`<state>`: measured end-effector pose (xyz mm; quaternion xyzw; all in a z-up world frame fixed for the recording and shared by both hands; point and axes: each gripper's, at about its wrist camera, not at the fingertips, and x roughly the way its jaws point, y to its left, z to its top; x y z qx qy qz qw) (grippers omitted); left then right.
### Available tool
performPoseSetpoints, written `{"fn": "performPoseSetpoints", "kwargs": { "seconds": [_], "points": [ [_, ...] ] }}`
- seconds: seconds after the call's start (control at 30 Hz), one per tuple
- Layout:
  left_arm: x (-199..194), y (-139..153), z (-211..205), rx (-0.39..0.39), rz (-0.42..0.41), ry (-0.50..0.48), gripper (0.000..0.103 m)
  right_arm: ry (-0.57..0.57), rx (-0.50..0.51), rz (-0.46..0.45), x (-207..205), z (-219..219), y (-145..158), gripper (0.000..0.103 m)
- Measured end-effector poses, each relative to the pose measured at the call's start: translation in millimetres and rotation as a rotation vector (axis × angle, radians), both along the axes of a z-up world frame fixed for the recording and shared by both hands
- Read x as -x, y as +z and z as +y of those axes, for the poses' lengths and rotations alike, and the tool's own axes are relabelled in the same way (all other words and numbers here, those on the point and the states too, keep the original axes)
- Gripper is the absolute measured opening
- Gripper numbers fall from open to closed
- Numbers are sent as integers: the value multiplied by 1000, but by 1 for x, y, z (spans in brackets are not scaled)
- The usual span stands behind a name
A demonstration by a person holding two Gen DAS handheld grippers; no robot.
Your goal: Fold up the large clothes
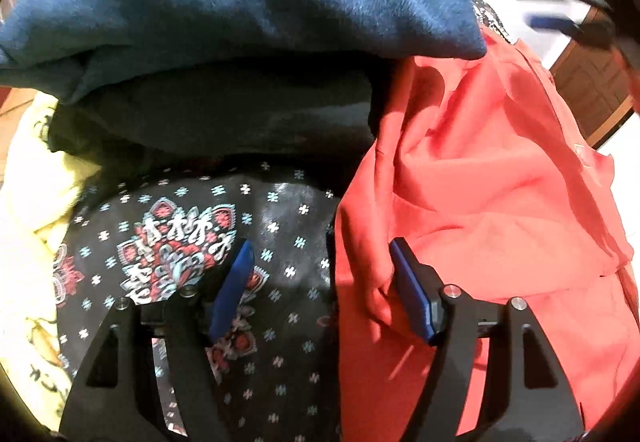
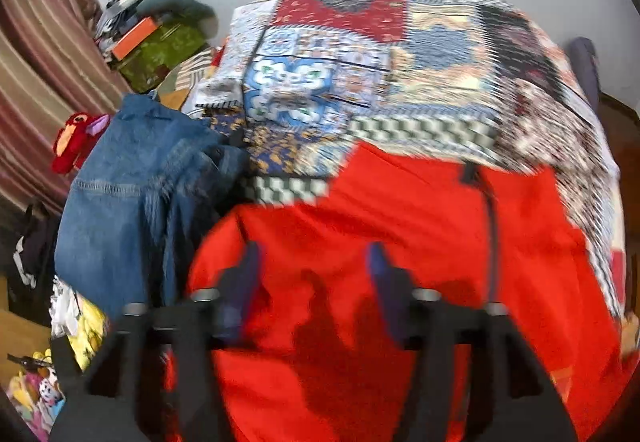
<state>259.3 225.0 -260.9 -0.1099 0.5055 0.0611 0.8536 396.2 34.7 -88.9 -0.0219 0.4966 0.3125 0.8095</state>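
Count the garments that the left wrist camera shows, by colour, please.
Red plain-cloth garment: 1
Blue denim-like garment: 1
Black patterned printed garment: 1
Pale yellow printed garment: 1
Total: 4

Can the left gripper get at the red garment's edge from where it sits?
Probably yes. The left gripper stands open, and the red garment has its edge lying between the jaws, by the right-hand pad, with nothing covering it. Whether the pad already touches it is unclear.
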Motion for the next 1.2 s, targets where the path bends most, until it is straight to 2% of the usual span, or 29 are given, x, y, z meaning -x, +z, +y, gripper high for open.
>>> {"fn": "performPoseSetpoints", "kwargs": {
  "seconds": [0.2, 0.3, 0.47, 0.67, 0.77, 0.83, 1.03, 1.2],
  "points": [
    [23, 28, -23, -91, -21, -18, 69, -13, 85, -56, 44, -81, 3, 60],
    [26, 44, -39, -119, -38, -41, 69, -39, 115, -69, 67, -132, 0, 71],
    [22, 70, -67, -134, -74, -84, 69, -183, 155, -74, 90, -213, -10, 74],
    [-2, 95, -117, -131, -123, -145, 75, -416, 86, 16, 100, -311, -26, 74],
    [-20, 96, -137, -128, -130, -176, 82, -511, 48, 62, 103, -350, -37, 74],
    [-29, 92, -152, -127, -124, -198, 82, -581, 25, 109, 102, -375, -50, 74],
    [-49, 58, -183, -108, -46, -253, 82, -703, -57, 276, 91, -417, -94, 74],
    [-61, 27, -196, -133, 32, -271, 82, -775, -157, 293, 71, -433, -111, 74]
  ]
}}
